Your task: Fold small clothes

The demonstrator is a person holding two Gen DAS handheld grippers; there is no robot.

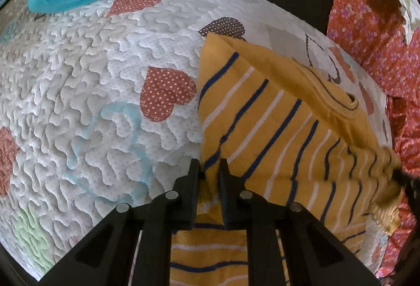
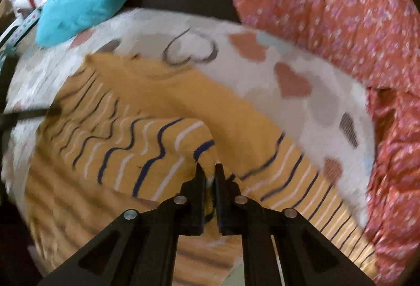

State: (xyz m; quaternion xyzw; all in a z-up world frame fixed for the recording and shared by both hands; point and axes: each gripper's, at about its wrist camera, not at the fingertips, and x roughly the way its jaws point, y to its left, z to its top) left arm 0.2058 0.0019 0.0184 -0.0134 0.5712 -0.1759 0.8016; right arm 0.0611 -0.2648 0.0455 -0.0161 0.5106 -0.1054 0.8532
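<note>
No text, label, brand, number or sign can be read in either view. The quilt (image 1: 110,81) carries only heart patches and a faint pale-blue scrawl that forms no clear letters. The yellow striped shirt (image 1: 275,133) shows stripes alone, with no print or tag. The turquoise cushion (image 2: 84,0) has a small white tag on it, too blurred to make out. The red cloth (image 2: 341,23) bears only a flower pattern.
</note>
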